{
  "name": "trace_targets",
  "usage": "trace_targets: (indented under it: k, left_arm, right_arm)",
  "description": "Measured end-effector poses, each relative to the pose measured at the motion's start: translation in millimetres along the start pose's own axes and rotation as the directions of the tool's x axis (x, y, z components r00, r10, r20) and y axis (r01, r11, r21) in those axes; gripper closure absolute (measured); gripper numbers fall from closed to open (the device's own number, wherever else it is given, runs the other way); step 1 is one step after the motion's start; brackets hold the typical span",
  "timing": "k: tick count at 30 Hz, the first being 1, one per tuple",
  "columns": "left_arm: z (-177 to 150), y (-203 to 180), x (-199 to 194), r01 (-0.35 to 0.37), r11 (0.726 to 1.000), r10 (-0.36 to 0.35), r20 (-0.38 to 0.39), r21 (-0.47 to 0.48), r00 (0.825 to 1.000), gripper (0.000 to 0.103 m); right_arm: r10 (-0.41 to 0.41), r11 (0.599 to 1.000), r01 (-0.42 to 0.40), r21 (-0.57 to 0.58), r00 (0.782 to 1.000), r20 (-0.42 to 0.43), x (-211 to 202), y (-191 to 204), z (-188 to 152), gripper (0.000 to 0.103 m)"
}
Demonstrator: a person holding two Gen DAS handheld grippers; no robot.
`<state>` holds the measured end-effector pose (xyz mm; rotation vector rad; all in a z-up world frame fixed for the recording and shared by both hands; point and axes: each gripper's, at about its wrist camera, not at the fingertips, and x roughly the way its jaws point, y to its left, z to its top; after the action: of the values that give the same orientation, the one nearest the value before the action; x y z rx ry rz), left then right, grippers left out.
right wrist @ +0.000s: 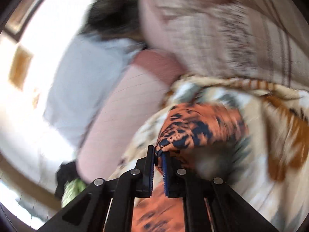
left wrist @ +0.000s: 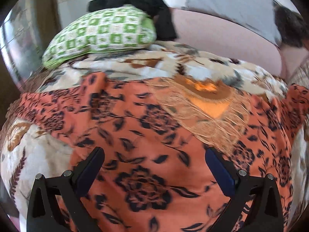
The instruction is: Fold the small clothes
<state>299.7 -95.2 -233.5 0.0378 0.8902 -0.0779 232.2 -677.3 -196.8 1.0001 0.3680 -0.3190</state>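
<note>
An orange garment with a dark floral print (left wrist: 146,135) lies spread on a cream floral blanket (left wrist: 135,65). It has a sheer fringed neck panel (left wrist: 208,112). My left gripper (left wrist: 154,154) is open, just above the garment's near part, and holds nothing. In the right wrist view my right gripper (right wrist: 158,154) is shut on a bunched edge of the orange garment (right wrist: 193,127) and holds it lifted off the blanket (right wrist: 270,154). That view is motion-blurred.
A green-and-white checked pillow (left wrist: 100,32) lies at the back left with a black cloth (left wrist: 146,5) on it. A pink cushion (left wrist: 222,38) sits behind the blanket. A person in a pale patterned top (right wrist: 212,29) is close on the right.
</note>
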Motion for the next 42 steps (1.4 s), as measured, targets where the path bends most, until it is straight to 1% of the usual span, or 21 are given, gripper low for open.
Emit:
trace_targets:
  k: [3, 6, 11, 14, 17, 19, 21, 22, 23, 24, 25, 26, 27, 28, 30, 31, 33, 35, 38, 40, 42]
  left_arm:
    - [8, 29, -2, -0.055, 0.997, 0.057, 0.017, -0.062, 0.998, 0.000]
    - [14, 64, -2, -0.136, 0.984, 0.139, 0.017, -0.116, 0.990, 0.000]
    - [14, 134, -3, -0.193, 0.950, 0.194, -0.022, -0.246, 0.981, 0.000]
    - [11, 165, -6, -0.214, 0.925, 0.217, -0.027, -0.314, 0.976, 0.000]
    - [12, 187, -6, -0.242, 0.904, 0.245, -0.037, -0.352, 0.969, 0.000]
    - [12, 194, -3, -0.242, 0.898, 0.241, -0.050, -0.366, 0.969, 0.000]
    - [13, 195, -1, -0.213, 0.900, 0.206, -0.059, -0.380, 0.977, 0.000]
    - [13, 192, -2, -0.199, 0.904, 0.192, -0.056, -0.379, 0.980, 0.000]
    - [14, 188, -3, -0.183, 0.909, 0.177, -0.051, -0.374, 0.983, 0.000]
    - [15, 183, -3, -0.166, 0.917, 0.161, -0.046, -0.362, 0.986, 0.000]
    - [17, 174, -4, -0.149, 0.929, 0.144, -0.040, -0.340, 0.989, 0.000]
    - [17, 166, -5, -0.132, 0.939, 0.129, -0.032, -0.318, 0.991, 0.000]
    - [18, 159, -6, -0.113, 0.947, 0.111, -0.023, -0.300, 0.994, 0.000]
    - [19, 146, -9, -0.077, 0.961, 0.077, -0.010, -0.265, 0.997, 0.000]
    - [18, 121, -12, -0.033, 0.982, 0.035, 0.004, -0.186, 0.999, 0.000]
    - [17, 106, -14, -0.013, 0.991, 0.014, 0.008, -0.132, 1.000, 0.000]
    - [12, 80, -13, 0.036, 0.998, -0.036, -0.002, -0.044, 0.999, 0.000]
    - [6, 57, -10, 0.058, 0.998, -0.058, -0.008, 0.029, 0.998, 0.000]
    - [-2, 23, -5, 0.004, 0.988, -0.006, 0.009, 0.151, 1.000, 0.000]
    - [-4, 4, 2, -0.037, 0.978, 0.032, 0.027, 0.204, 0.999, 0.000]
    - [-4, -7, 12, -0.060, 0.974, 0.057, 0.024, 0.218, 0.998, 0.000]
  right_arm:
    - [0.079, 0.992, -0.084, -0.090, 0.995, -0.058, -15, 62, -38, 0.095]
    - [0.139, 0.971, -0.165, -0.176, 0.979, -0.152, -19, 124, -95, 0.095]
    - [0.168, 0.932, -0.259, -0.253, 0.928, -0.332, 7, 196, -214, 0.095]
    - [0.128, 0.923, -0.272, -0.272, 0.883, -0.451, 35, 214, -297, 0.095]
    - [0.064, 0.918, -0.267, -0.292, 0.829, -0.556, 62, 219, -369, 0.093]
    - [-0.012, 0.928, -0.234, -0.291, 0.760, -0.650, 73, 211, -415, 0.090]
    - [-0.067, 0.930, -0.206, -0.303, 0.718, -0.693, 71, 199, -440, 0.088]
    - [-0.056, 0.927, -0.223, -0.301, 0.713, -0.699, 64, 194, -445, 0.085]
    - [-0.043, 0.923, -0.243, -0.299, 0.706, -0.707, 57, 192, -445, 0.074]
    - [-0.033, 0.919, -0.266, -0.291, 0.685, -0.728, 51, 190, -443, 0.046]
    - [-0.013, 0.918, -0.288, -0.271, 0.664, -0.748, 42, 186, -438, 0.028]
    - [0.015, 0.919, -0.307, -0.247, 0.652, -0.758, 32, 181, -433, 0.014]
    - [0.046, 0.920, -0.319, -0.226, 0.661, -0.749, 18, 176, -424, 0.014]
    - [0.056, 0.920, -0.319, -0.229, 0.685, -0.726, 5, 172, -412, 0.014]
    - [0.077, 0.919, -0.310, -0.242, 0.745, -0.662, -15, 159, -384, 0.014]
    - [0.102, 0.928, -0.296, -0.226, 0.785, -0.611, -24, 150, -366, 0.015]
    - [0.122, 0.951, -0.249, -0.182, 0.845, -0.520, -31, 134, -337, 0.019]
    - [0.128, 0.971, -0.203, -0.124, 0.885, -0.448, -31, 115, -312, 0.036]
    - [0.111, 0.991, -0.134, -0.026, 0.905, -0.411, -16, 89, -300, 0.044]
    - [0.092, 0.995, -0.096, 0.014, 0.894, -0.438, -3, 80, -301, 0.045]
    - [0.084, 0.996, -0.072, 0.043, 0.885, -0.459, 11, 77, -304, 0.046]
